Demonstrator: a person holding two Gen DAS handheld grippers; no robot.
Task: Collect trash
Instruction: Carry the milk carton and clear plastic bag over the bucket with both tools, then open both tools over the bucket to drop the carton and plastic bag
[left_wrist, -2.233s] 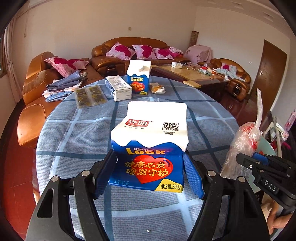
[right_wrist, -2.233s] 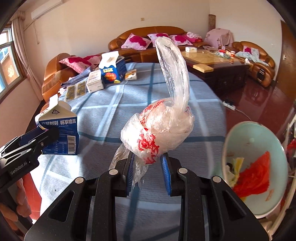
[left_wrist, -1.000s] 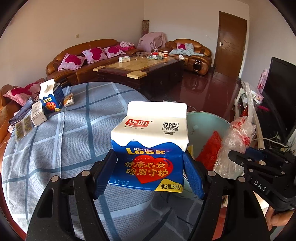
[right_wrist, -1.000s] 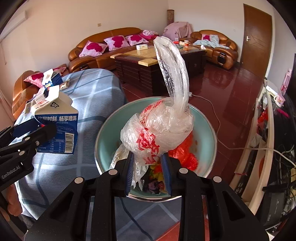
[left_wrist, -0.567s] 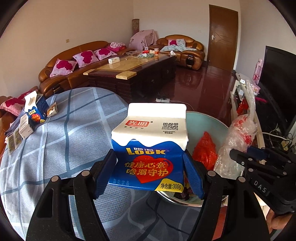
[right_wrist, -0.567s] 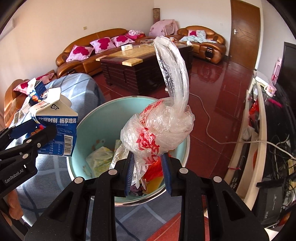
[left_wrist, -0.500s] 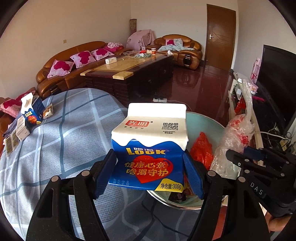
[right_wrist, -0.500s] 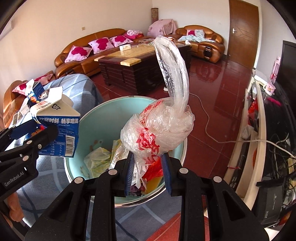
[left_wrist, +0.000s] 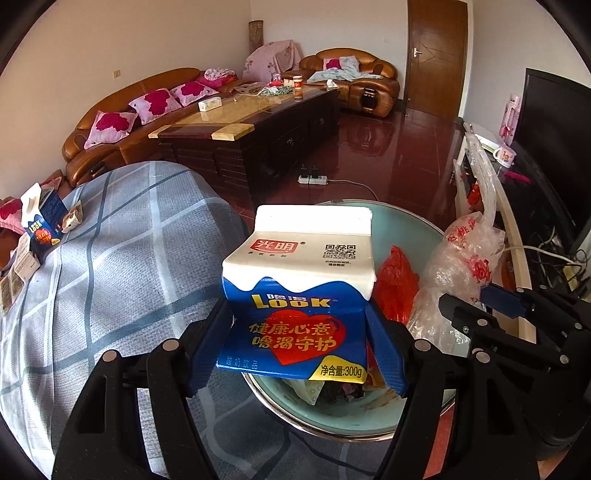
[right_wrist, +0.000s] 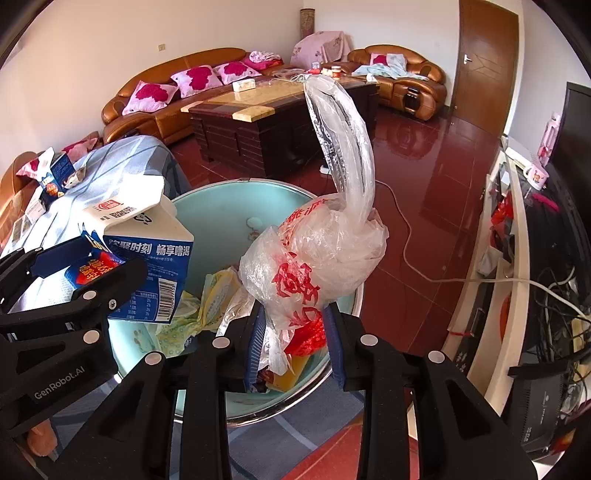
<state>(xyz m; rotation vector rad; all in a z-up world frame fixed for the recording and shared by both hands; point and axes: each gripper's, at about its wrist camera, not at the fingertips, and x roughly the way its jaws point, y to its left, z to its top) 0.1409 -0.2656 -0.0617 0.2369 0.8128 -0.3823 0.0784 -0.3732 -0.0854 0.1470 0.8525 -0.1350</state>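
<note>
Holding over the teal trash bin (right_wrist: 207, 199), the left hand-held gripper (left_wrist: 295, 354) is clamped on a blue milk carton (left_wrist: 299, 295) and the right hand-held gripper (right_wrist: 293, 343) on a knotted plastic bag (right_wrist: 314, 258). Neither is released yet; another carton (left_wrist: 40, 225) and small boxes (left_wrist: 26, 258) remain on the counter (left_wrist: 122, 258) beyond the bin.

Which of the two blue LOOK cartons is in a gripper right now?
The near carton, clamped in the left gripper above the teal bin. The other carton stands far back on the plaid table, untouched.
</note>
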